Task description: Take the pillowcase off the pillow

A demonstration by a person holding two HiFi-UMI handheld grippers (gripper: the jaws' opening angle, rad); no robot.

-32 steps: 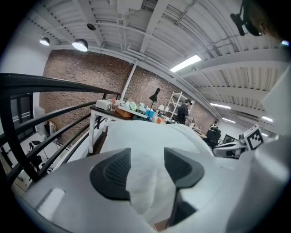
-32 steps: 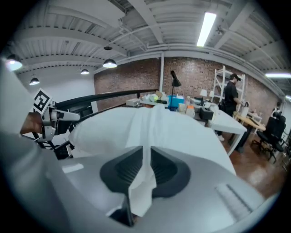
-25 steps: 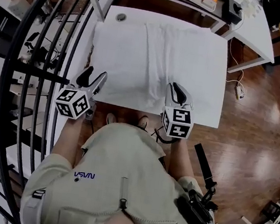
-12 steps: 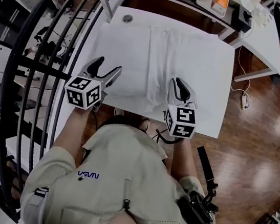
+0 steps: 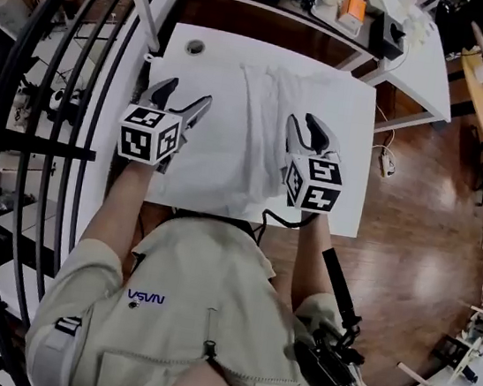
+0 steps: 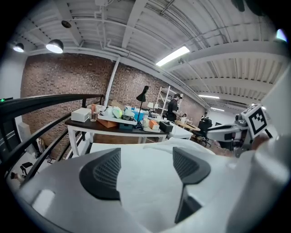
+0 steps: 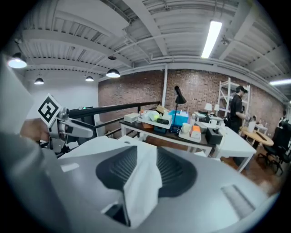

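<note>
The white pillow (image 5: 217, 144) lies on a white table (image 5: 351, 172), and its white pillowcase (image 5: 268, 102) rises in a long crease down the middle. My left gripper (image 5: 183, 97) hovers over the pillow's left part. Its jaws are opening and nothing is between the pads (image 6: 102, 173). My right gripper (image 5: 306, 127) is at the crease on the right. Its jaws are also opening, and a fold of the pillowcase (image 7: 141, 182) hangs between them. The ridged faces of its pads (image 7: 175, 170) show on both sides of the fold.
A cluttered desk (image 5: 339, 5) stands behind the table. A black railing (image 5: 53, 72) curves along the left. Wooden floor (image 5: 416, 221) lies to the right. A cable (image 5: 381, 154) hangs off the table's right edge. A person (image 7: 237, 107) stands far back.
Both grippers have moved forward from the table's near edge to over the pillow. The left jaws have spread wider. The right jaws have started to part around the cloth.
</note>
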